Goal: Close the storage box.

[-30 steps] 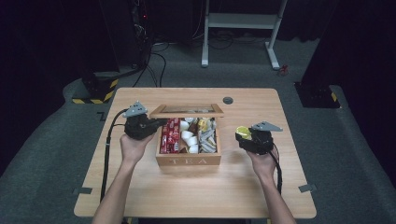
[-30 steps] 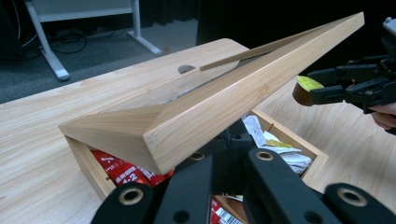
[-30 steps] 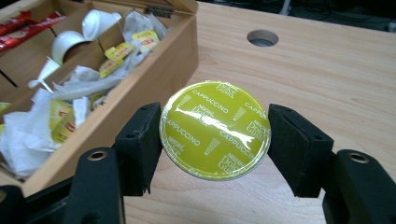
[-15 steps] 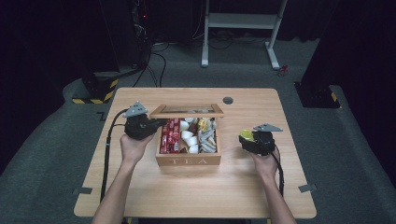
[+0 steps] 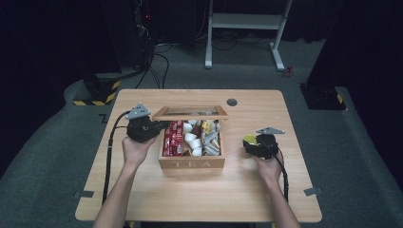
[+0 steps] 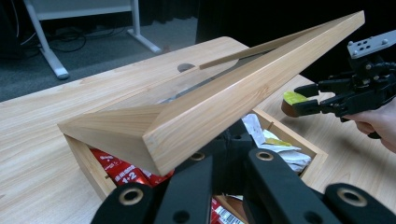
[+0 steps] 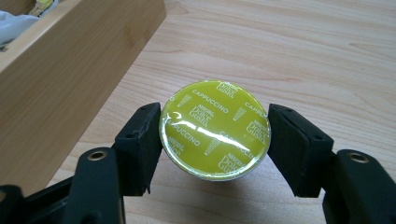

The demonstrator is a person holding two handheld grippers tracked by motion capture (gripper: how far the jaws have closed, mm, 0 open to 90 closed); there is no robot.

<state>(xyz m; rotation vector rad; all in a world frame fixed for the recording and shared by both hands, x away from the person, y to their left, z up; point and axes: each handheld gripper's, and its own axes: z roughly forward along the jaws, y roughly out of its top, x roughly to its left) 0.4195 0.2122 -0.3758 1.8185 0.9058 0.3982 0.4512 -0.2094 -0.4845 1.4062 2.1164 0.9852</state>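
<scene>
R tool (image 7: 215, 135) clamping capsule (image 7: 215, 129), tea box (image 5: 192, 164) open

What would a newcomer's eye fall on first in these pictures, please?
Probably the wooden tea box at the table's middle, its lid propped open by the left hand-held gripper. Next, the yellow-green cappuccino capsule clamped in the right hand-held gripper, just right of the box.

white desk frame (image 5: 247, 28) back | cables (image 5: 157, 57) on floor | hazard-striped base (image 5: 97, 90) left of table
</scene>
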